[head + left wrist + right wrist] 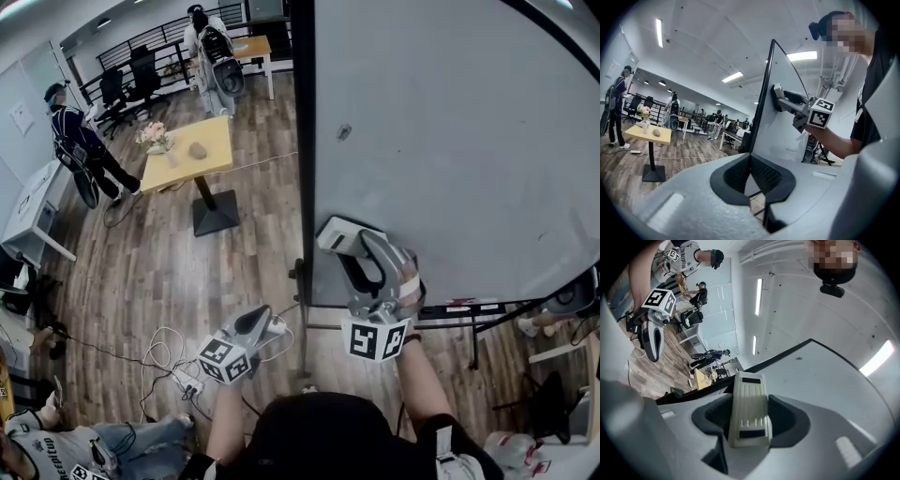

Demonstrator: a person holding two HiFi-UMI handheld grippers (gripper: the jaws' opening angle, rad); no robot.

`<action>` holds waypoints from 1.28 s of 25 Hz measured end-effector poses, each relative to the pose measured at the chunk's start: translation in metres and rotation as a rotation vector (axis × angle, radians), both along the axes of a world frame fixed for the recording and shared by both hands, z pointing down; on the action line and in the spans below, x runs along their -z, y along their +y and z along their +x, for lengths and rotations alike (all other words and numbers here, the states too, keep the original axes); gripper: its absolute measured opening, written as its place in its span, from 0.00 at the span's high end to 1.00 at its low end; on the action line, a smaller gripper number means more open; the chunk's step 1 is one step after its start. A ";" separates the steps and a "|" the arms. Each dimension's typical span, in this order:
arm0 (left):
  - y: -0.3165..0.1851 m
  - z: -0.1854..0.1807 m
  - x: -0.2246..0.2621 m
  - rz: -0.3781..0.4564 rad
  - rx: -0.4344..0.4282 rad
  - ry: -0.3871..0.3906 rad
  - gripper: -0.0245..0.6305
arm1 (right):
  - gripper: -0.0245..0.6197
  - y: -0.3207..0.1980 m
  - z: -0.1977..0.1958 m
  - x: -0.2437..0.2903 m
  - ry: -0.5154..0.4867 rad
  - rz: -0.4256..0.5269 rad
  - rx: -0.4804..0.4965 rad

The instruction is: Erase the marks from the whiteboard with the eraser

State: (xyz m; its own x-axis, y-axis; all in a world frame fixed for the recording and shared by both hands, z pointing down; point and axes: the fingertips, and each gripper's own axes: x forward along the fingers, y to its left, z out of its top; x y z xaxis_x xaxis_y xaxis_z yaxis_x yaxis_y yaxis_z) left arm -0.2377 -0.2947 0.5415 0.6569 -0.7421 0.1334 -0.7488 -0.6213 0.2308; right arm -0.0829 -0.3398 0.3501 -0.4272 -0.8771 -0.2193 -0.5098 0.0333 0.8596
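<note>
The whiteboard (450, 141) fills the right of the head view, with one small dark mark (344, 132) high on its left side. My right gripper (352, 246) is shut on the white eraser (336, 234), which is pressed to the board's lower left corner. In the right gripper view the ribbed eraser (749, 408) sits between the jaws, with the board (825, 394) and the mark (798, 358) beyond it. My left gripper (246, 342) hangs low, left of the board, shut on nothing. Its pads (736, 173) meet in the left gripper view, which also shows the eraser (777, 96) on the board (783, 140).
A yellow pedestal table (192, 150) with flowers stands left of the board on the wooden floor. Cables and a power strip (183, 380) lie by my feet. One person stands at the far left (80, 141), another sits at the lower left (56, 450). The board's tray (469, 307) runs along its bottom.
</note>
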 end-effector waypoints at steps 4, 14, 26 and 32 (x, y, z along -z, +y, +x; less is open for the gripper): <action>0.004 0.011 0.003 -0.002 -0.001 -0.001 0.95 | 0.59 0.000 0.011 -0.008 0.005 -0.048 0.002; 0.024 0.042 0.011 0.008 -0.005 -0.001 0.95 | 0.59 0.013 0.048 -0.034 0.005 -0.141 0.004; 0.055 0.086 0.022 0.017 0.006 0.003 0.95 | 0.59 0.043 0.084 -0.086 -0.155 -0.469 0.171; 0.069 0.100 0.021 0.016 0.024 0.003 0.95 | 0.59 0.076 0.084 -0.149 -0.298 -0.728 0.334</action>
